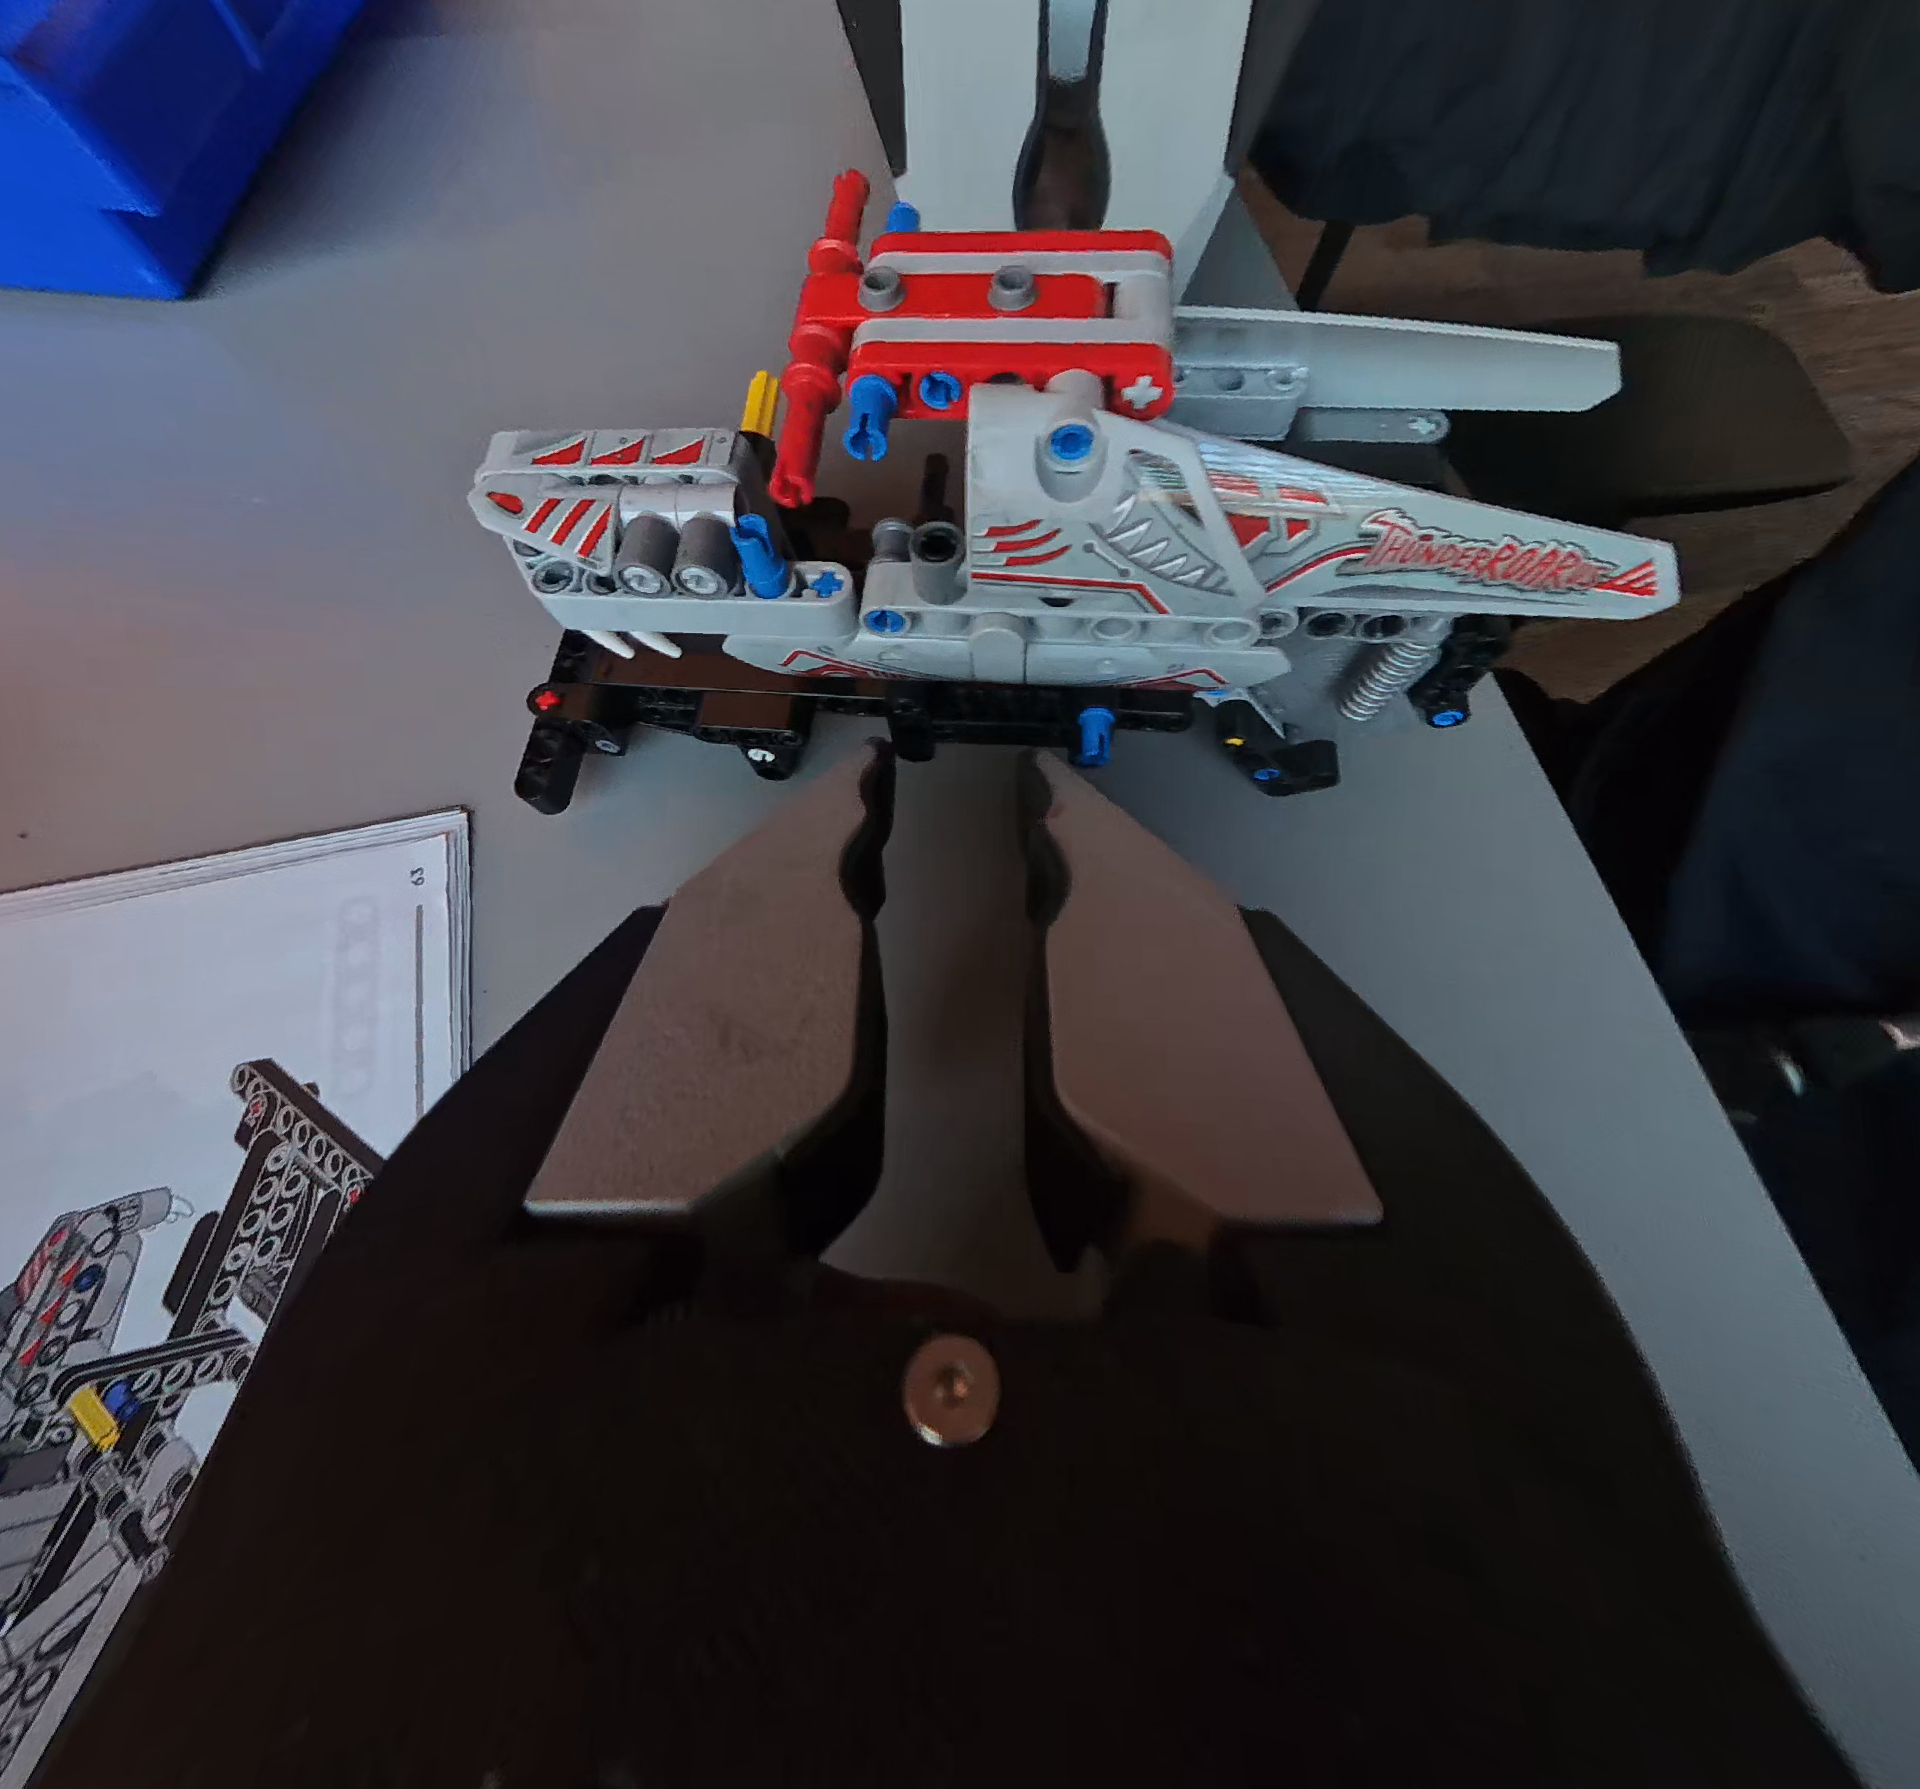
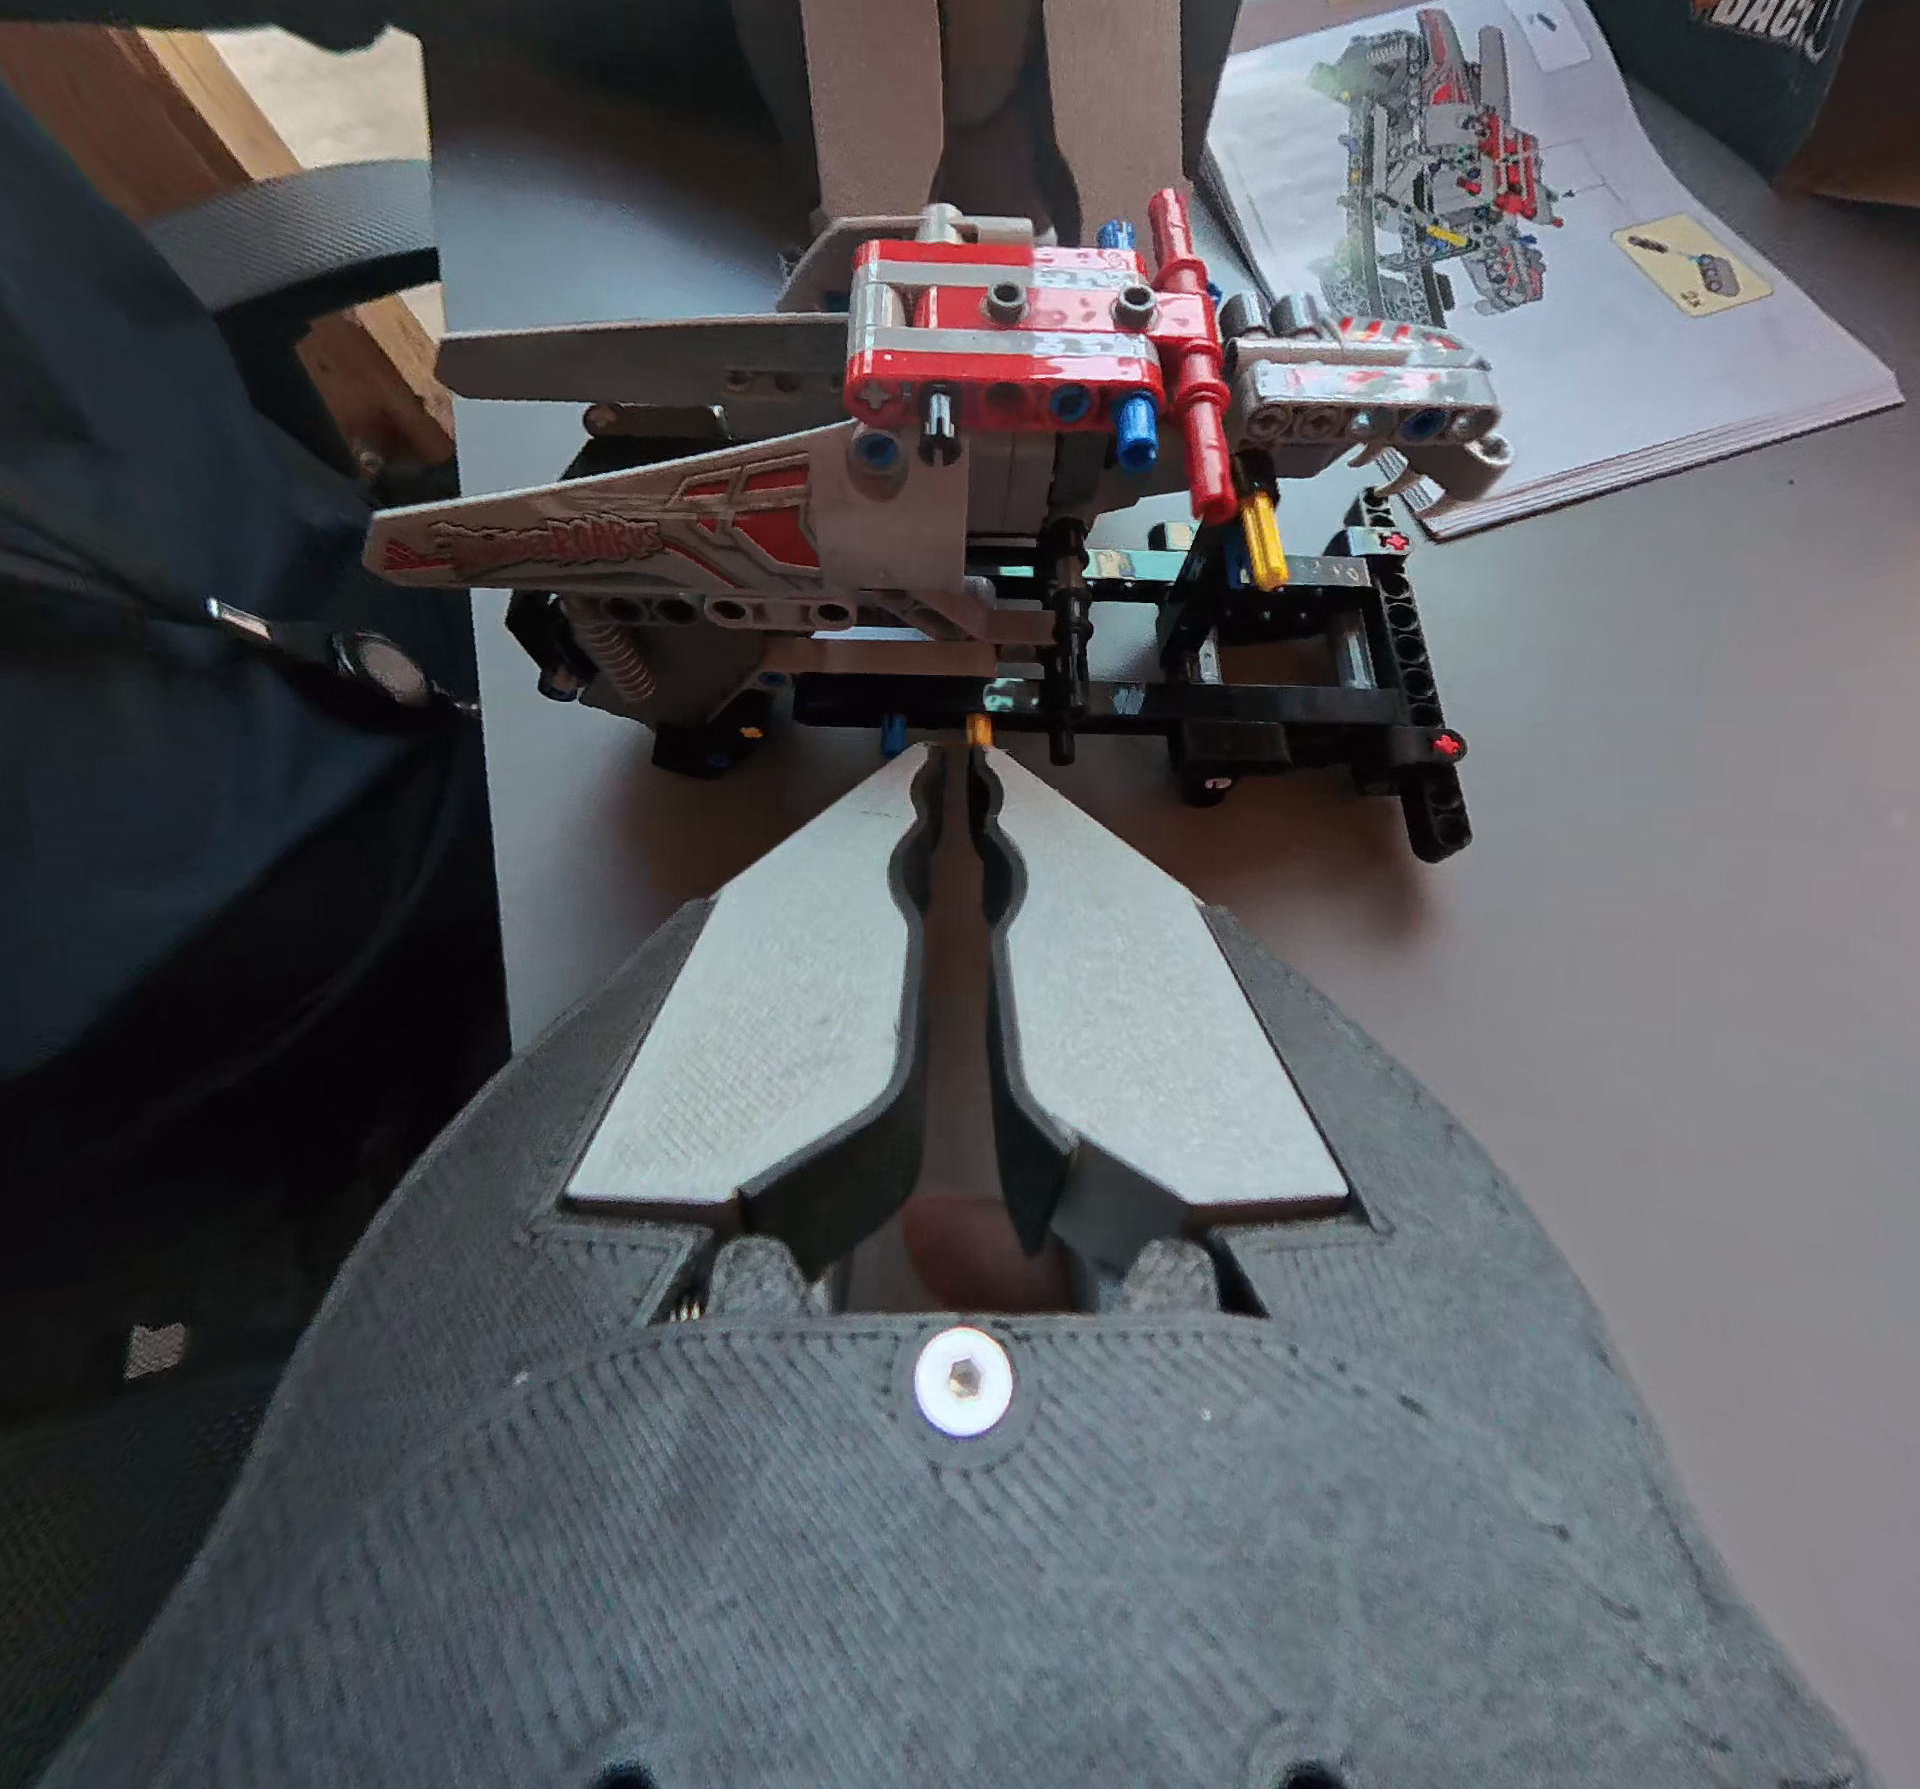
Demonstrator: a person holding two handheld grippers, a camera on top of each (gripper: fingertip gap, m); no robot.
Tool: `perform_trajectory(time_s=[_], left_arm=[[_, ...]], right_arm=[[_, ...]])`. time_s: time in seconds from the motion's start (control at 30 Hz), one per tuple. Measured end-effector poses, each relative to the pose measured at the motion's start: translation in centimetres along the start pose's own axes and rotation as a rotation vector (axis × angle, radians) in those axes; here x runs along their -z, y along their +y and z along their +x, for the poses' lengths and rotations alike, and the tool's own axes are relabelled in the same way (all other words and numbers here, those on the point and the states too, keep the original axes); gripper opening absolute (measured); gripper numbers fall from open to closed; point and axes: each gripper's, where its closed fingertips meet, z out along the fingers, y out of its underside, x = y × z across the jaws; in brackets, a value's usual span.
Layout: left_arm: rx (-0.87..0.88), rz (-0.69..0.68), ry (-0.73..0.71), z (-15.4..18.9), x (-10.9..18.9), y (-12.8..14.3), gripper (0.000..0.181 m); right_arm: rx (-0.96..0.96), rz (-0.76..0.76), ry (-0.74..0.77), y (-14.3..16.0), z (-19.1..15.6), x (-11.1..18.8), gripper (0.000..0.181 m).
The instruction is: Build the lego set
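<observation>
A half-built Lego vehicle [image 1: 1039, 534] stands on the grey table [image 1: 312, 544]. It has grey side panels with red markings, a red block on top and a black frame underneath. My left gripper [image 1: 961, 768] is open and empty, its tips just short of the black frame near a blue pin [image 1: 1093, 733]. My right gripper [image 2: 956, 754] is at the model's [image 2: 987, 451] opposite side, shut on a small orange pin [image 2: 977, 729] whose end touches the black frame. Each gripper shows beyond the model in the other's view, the right gripper [image 1: 1060, 108] and the left gripper [image 2: 987, 77].
An open instruction booklet [image 1: 229, 1043] lies left of my left gripper and shows in the right wrist view [image 2: 1507, 264]. A blue bin [image 1: 156, 77] stands at the far left. The table edge [image 1: 1621, 908] runs close by the model, with a chair [image 2: 301, 222] and a person's dark clothing beyond it. The gap from one gripper's tips to the other's is roughly 5 cm.
</observation>
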Motion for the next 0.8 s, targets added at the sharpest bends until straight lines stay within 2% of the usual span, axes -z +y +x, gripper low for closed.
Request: perform_trajectory(time_s=[0.33, 0.8], left_arm=[[0.021, -0.046, 0.033, 0.17, -0.93, 0.19, 0.021], [0.019, -0.027, 0.06, 0.65, -0.96, -0.24, 0.02]], right_arm=[[0.001, 0.016, 0.015, -0.18, 0.18, 0.15, 0.001], [0.031, -0.014, 0.015, 0.31, 0.48, 0.18, 0.0]])
